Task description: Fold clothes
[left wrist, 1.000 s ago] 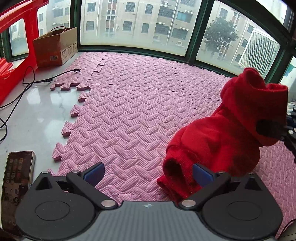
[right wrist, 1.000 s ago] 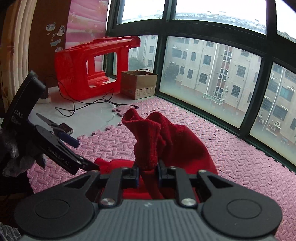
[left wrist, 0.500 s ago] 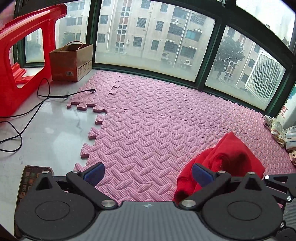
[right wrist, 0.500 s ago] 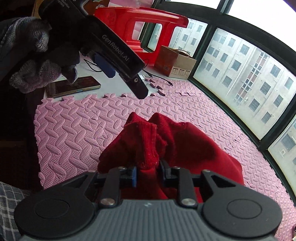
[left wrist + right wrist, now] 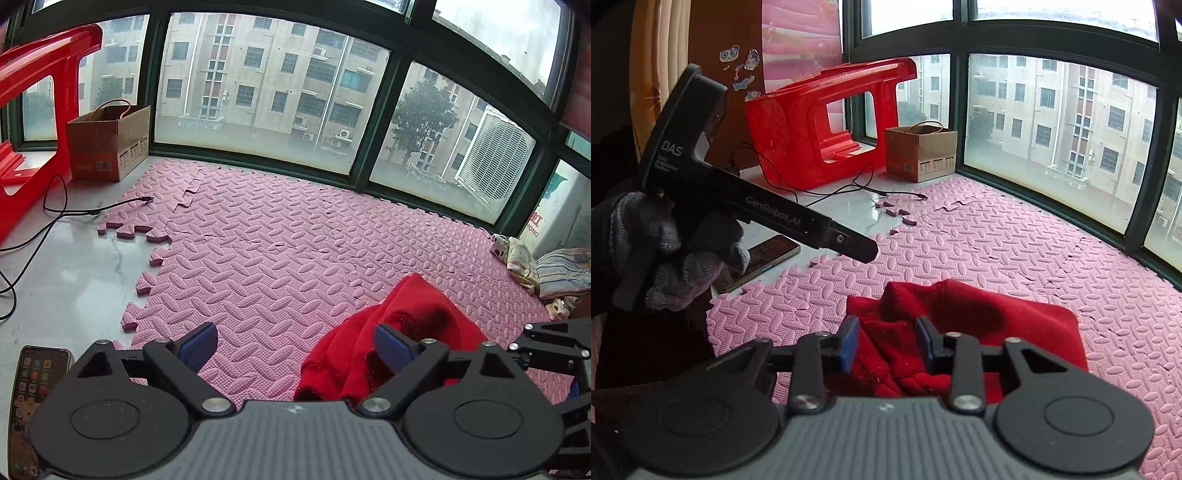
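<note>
The red knit garment [image 5: 990, 325] lies bunched on the pink foam mat [image 5: 1015, 240] — too crumpled to give a clear long axis or heading, a ribbed cuff or hem turned up toward the camera. The right gripper [image 5: 886, 341] has its jaws parted, fabric heaped between them but not pinched. The left gripper [image 5: 291, 341] hangs with jaws spread wide, empty — its side reads "DAS" and "GenRobot.AI". A phone [image 5: 35, 391] lies on the marble ledge [image 5: 74, 266].
</note>
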A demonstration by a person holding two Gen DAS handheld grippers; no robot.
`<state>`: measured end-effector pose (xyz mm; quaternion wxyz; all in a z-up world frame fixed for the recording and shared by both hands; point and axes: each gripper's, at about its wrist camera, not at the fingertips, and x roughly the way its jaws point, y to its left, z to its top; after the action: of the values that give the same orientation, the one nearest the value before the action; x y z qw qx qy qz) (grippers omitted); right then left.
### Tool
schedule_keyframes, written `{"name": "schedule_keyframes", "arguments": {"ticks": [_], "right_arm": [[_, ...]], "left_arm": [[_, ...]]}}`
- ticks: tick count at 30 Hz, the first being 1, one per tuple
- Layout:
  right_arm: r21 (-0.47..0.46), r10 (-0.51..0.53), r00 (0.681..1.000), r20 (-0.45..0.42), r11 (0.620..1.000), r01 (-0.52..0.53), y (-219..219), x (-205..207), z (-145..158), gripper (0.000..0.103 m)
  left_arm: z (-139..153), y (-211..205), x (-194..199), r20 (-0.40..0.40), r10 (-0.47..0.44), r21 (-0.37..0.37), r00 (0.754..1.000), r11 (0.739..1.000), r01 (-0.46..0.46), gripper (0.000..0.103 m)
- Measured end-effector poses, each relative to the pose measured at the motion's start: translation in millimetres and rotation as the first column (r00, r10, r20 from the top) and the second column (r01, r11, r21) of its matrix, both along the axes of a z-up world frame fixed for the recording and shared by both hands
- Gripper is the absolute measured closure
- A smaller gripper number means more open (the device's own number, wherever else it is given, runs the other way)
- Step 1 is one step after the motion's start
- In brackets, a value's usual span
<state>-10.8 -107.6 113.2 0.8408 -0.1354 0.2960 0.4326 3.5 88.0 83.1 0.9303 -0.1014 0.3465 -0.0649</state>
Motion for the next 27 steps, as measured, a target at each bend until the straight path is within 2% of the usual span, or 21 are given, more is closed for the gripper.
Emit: {"name": "schedule_keyframes", "arguments": {"ticks": [4,6,8,10,13,15,18,23,27], "right_arm": [[-0.023,-0.022,0.999,-0.050,1.000,0.021,11.3,15.3,-17.0,0.074],[-0.037,-0.021,0.998,-0.059,0.999,0.018,13.9,18.0,-25.3,0.074],[-0.052,-0.031,0.998,-0.059,0.998,0.027,16.5,19.3,-31.4,0.075],[-0.063,-0.038,0.998,-0.055,0.997,0.035,18.3,19.9,-34.6,0.082],[-0.043,-0.051,0.998,-0.046,0.998,0.049,15.5,18.1,-32.8,0.093],[-0.020,-0.055,0.998,-0.044,0.998,0.055,11.1,17.0,-27.8,0.095],[0.032,-0.061,0.997,-0.051,0.998,0.062,1.5,14.9,-15.3,0.096],[0.078,-0.016,1.000,-0.018,0.997,0.017,-2.2,0.8,3.4,0.096],[0.059,0.033,0.999,-0.029,0.998,-0.031,9.8,-7.9,-8.6,0.096]], "left_arm": [[-6.4,-7.2,-6.8,-0.013,-0.056,0.002,0.998,0.998,0.056,0.028],[-10.9,-9.9,-7.7,-0.022,-0.083,-0.003,0.996,0.997,0.083,0.039],[-16.0,-13.3,-8.2,-0.033,-0.115,-0.008,0.993,0.993,0.115,0.044],[-20.7,-17.5,-8.5,-0.042,-0.147,-0.005,0.988,0.989,0.147,0.049],[-27.4,-21.3,-9.2,-0.052,-0.185,-0.014,0.981,0.983,0.185,0.065],[-31.4,-21.0,-7.6,-0.064,-0.193,-0.019,0.979,0.981,0.192,0.084],[-32.5,-19.2,-5.6,-0.055,-0.194,-0.004,0.980,0.981,0.194,0.096],[-28.2,-14.6,5.4,-0.017,-0.183,0.017,0.983,0.983,0.184,0.099],[-33.6,-8.7,12.9,-0.031,-0.159,0.016,0.987,0.987,0.159,0.100]]}}
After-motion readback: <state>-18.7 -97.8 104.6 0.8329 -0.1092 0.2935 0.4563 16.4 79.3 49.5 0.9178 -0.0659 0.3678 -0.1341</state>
